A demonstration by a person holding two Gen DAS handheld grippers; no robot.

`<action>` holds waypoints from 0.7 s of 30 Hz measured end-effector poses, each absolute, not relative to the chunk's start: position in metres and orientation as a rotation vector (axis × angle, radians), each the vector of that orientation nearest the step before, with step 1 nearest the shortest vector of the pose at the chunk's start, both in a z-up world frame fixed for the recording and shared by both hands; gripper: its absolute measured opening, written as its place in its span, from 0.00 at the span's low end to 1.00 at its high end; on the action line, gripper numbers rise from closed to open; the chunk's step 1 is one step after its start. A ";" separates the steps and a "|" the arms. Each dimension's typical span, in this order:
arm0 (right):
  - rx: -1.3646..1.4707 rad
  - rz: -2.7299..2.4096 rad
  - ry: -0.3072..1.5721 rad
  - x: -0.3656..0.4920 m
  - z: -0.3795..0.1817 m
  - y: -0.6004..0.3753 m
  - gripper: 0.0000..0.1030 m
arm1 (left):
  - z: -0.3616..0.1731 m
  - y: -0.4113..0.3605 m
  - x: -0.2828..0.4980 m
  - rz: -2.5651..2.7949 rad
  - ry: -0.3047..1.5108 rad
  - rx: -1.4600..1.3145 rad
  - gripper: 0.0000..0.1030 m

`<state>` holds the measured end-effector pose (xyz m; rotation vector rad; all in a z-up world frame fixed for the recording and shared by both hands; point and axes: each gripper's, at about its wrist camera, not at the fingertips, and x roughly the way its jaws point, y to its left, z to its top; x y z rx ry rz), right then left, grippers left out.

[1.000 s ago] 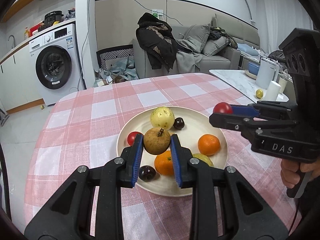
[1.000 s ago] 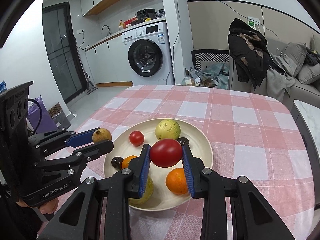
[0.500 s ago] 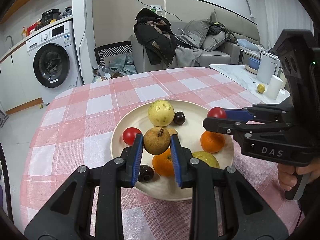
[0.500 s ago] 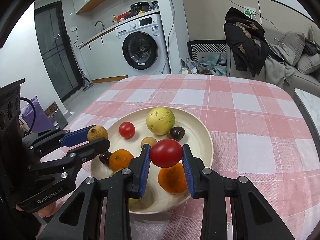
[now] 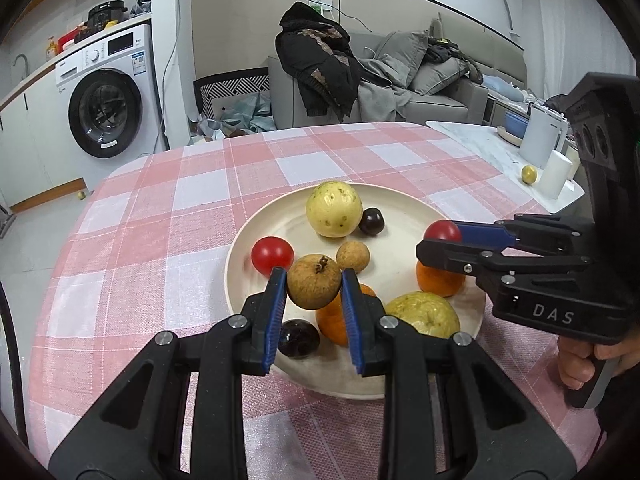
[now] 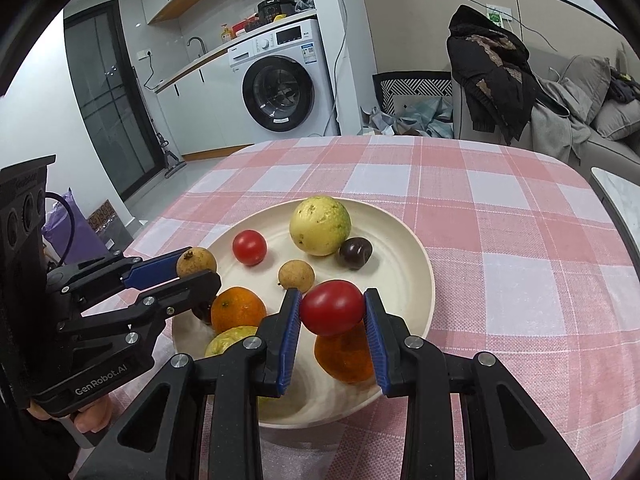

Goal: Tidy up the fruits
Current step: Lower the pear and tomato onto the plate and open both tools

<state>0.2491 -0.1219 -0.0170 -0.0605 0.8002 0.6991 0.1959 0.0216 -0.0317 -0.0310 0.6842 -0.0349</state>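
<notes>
A cream plate (image 5: pixel 404 208) (image 6: pixel 416 256) on the pink checked tablecloth holds a yellow guava (image 5: pixel 334 209) (image 6: pixel 320 225), a red tomato (image 5: pixel 272 255) (image 6: pixel 249 247), two oranges (image 5: pixel 438 280) (image 6: pixel 238 309), a small brown longan (image 5: pixel 352 255) (image 6: pixel 296 275), dark plums (image 5: pixel 371 221) and a yellow-green fruit (image 5: pixel 423 314). My left gripper (image 5: pixel 314 287) (image 6: pixel 196 268) is shut on a brown round fruit (image 5: pixel 314 286) above the plate's near left side. My right gripper (image 6: pixel 332 309) (image 5: pixel 442 236) is shut on a red tomato (image 6: pixel 332 307) above the plate's near right side.
The round table's edges (image 5: pixel 120 168) drop off to the floor at left and far side. A white side table (image 5: pixel 500 152) with a kettle and cups stands at right. A washing machine (image 5: pixel 108 108) and a sofa with clothes (image 5: pixel 360 76) are behind.
Both grippers, each still holding its fruit, have moved lower and closer over the plate. A small longan hidden a second ago now shows in the plate's middle.
</notes>
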 end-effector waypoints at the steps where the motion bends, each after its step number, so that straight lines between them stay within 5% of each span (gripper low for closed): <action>1: -0.060 0.701 0.801 0.249 -0.017 -0.122 0.31 | -0.032 0.022 0.196 -0.035 0.685 -0.034 0.24; 9: -0.053 0.712 0.799 0.249 -0.019 -0.120 0.32 | -0.033 0.022 0.198 -0.028 0.694 -0.037 0.24; 16: -0.042 0.684 0.732 0.245 -0.008 -0.127 0.45 | -0.031 0.022 0.195 -0.006 0.691 -0.025 0.25; 19: -0.039 0.678 0.732 0.245 -0.007 -0.129 0.50 | -0.028 0.024 0.190 0.001 0.679 -0.030 0.37; 21: -0.057 0.668 0.725 0.244 -0.006 -0.130 0.62 | -0.025 0.027 0.185 0.006 0.659 -0.040 0.54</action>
